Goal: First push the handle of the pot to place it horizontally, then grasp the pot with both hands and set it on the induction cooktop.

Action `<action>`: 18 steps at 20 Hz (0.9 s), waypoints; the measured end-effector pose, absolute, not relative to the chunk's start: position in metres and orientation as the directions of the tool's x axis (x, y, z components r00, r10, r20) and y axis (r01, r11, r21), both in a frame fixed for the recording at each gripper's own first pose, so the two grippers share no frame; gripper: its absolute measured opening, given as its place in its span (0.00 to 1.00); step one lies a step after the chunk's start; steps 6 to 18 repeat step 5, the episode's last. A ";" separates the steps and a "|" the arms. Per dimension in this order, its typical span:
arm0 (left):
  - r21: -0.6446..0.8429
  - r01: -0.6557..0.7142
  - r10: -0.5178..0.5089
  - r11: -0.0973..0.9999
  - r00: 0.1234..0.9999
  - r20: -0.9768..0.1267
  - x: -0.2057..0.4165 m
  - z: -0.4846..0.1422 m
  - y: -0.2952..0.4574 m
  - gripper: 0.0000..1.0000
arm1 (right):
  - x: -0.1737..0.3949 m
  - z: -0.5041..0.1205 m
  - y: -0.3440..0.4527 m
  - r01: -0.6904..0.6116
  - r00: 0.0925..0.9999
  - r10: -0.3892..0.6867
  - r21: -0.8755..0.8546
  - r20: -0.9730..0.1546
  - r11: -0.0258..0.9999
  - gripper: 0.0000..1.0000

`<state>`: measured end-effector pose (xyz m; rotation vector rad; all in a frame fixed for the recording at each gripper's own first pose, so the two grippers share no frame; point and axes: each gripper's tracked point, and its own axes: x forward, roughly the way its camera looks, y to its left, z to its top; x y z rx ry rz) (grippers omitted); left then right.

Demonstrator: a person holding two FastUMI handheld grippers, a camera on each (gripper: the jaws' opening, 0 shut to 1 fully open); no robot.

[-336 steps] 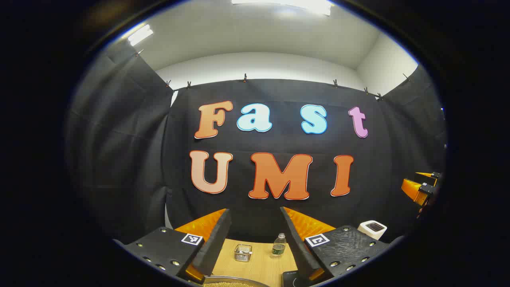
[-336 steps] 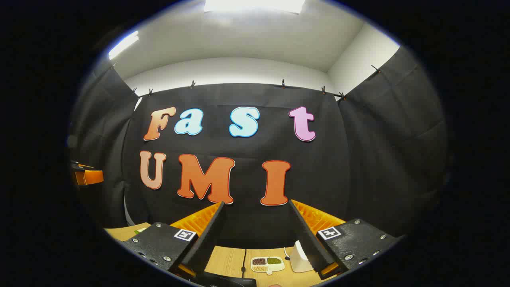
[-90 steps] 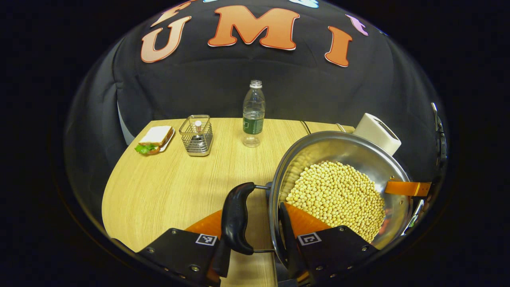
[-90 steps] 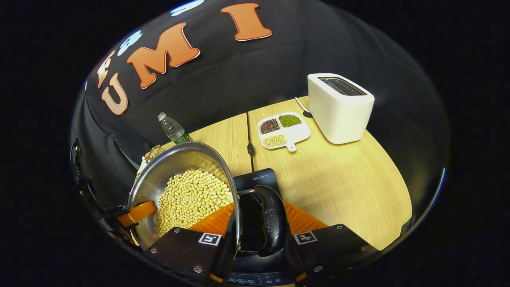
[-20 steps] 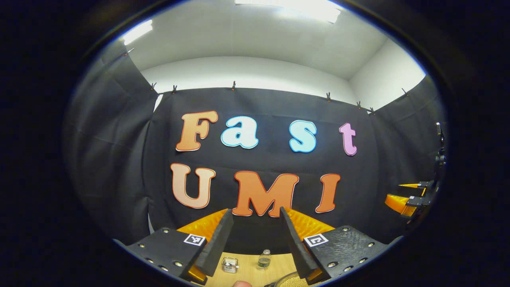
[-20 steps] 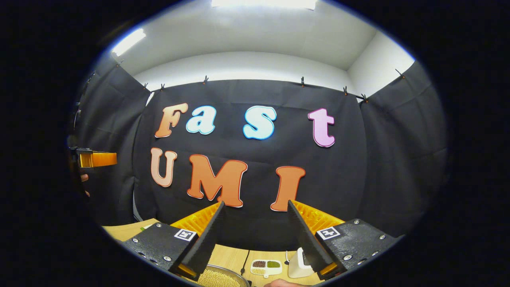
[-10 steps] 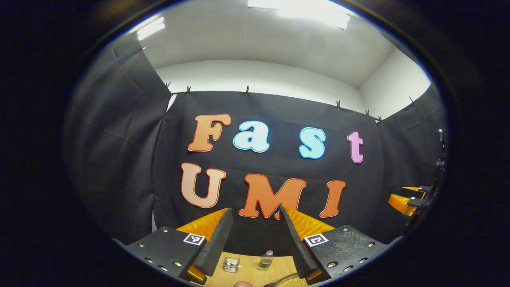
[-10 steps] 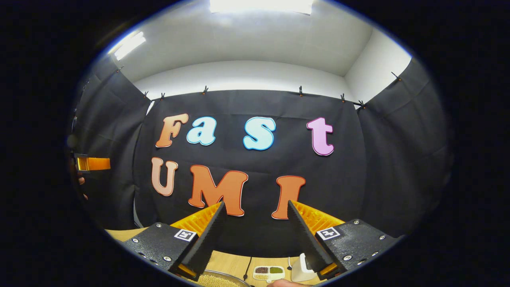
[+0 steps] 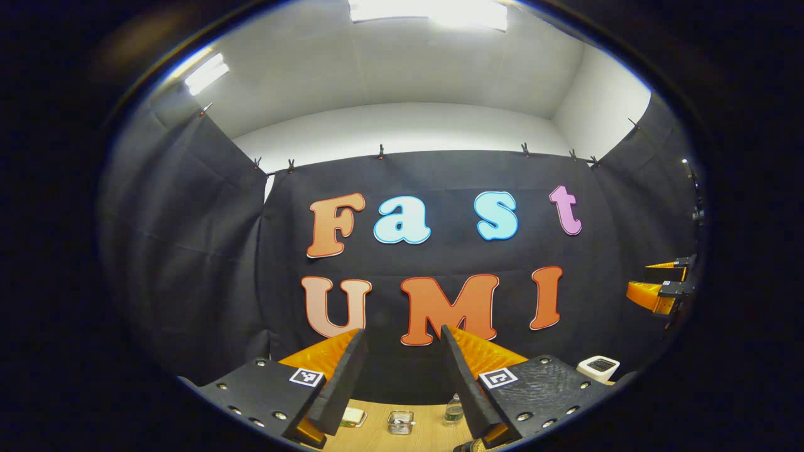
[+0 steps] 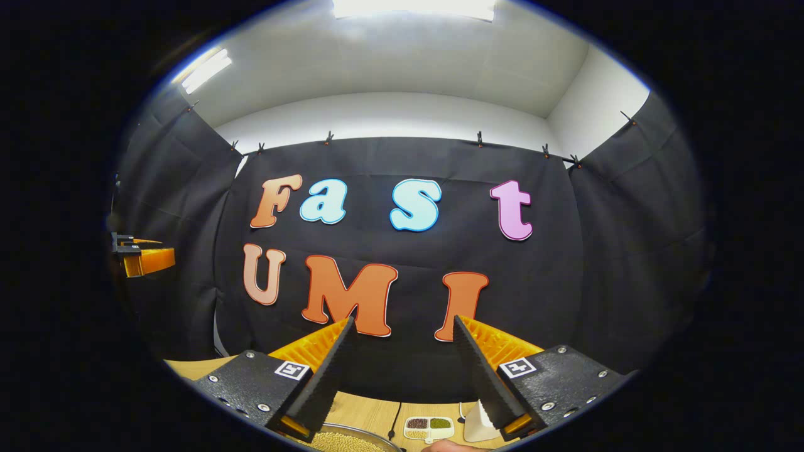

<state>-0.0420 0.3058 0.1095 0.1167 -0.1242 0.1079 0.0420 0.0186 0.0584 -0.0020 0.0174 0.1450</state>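
Note:
My left gripper (image 9: 402,331) is held up facing the booth's back wall, open with nothing between its fingers. My right gripper (image 10: 402,320) is raised the same way, also open and empty. The steel pot (image 10: 342,442), full of yellow soybeans, peeks in at the bottom edge of the right gripper view, just below the left finger; its handles are hidden. In the left gripper view the right gripper (image 9: 653,281) shows far off at the right edge. In the right gripper view the left gripper (image 10: 146,257) shows at the far left.
Along the table's back stand a sandwich plate (image 9: 353,417), a wire basket (image 9: 400,422), a water bottle (image 9: 453,409) and a white toaster (image 9: 598,367). A divided dish of beans (image 10: 429,427) and a cable (image 10: 396,419) lie near the toaster (image 10: 476,425).
Both grippers stay raised and open. The left gripper view has shifted, bringing the toaster and the sandwich plate into sight and losing most of the pot; the right gripper view has barely moved.

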 end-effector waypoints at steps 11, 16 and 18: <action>0.099 -0.127 0.117 0.987 0.988 0.101 -0.044 0.100 0.313 0.75 | 0.041 0.056 0.015 -0.136 0.991 0.136 -0.009 -0.014 0.991 0.94; 0.099 -0.127 0.117 0.987 0.988 0.101 -0.044 0.100 0.313 0.75 | 0.041 0.056 0.015 -0.136 0.991 0.136 -0.009 -0.014 0.991 0.94; 0.099 -0.127 0.117 0.987 0.988 0.101 -0.044 0.100 0.313 0.75 | 0.041 0.056 0.015 -0.136 0.991 0.136 -0.009 -0.014 0.991 0.94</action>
